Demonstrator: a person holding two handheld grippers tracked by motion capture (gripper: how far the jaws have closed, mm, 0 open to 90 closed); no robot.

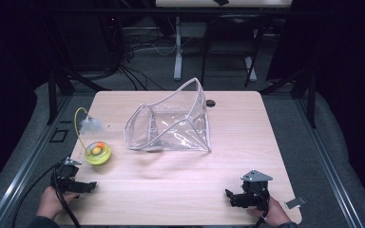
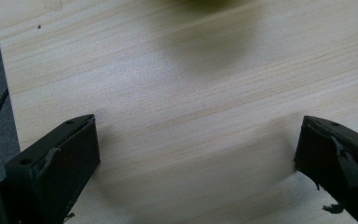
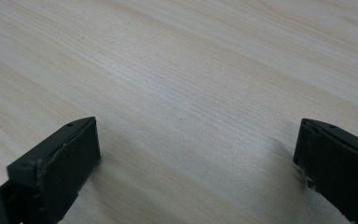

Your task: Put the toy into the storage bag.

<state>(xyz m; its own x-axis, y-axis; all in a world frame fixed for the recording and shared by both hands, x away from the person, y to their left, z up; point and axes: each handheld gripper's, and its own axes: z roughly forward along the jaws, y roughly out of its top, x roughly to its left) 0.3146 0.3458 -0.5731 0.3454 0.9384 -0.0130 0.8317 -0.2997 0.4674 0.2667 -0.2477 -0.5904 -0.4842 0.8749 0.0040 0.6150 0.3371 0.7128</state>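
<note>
The left tool rests at the near left edge of the tabletop, its jaws spread wide with nothing between them. The yellow-green lamp stands just beyond it and slightly to its right, near but not touching; in the left gripper view only a blurred greenish patch shows at the top edge, above bare wood. The lamp's thin stem arches up to a pale, translucent shade.

The right tool sits at the near right of the tabletop, well apart from the lamp, jaws likewise wide and empty.

Just right of the lamp lies a clear plastic bag, mouth gaping; nothing can be made out inside it.
</note>
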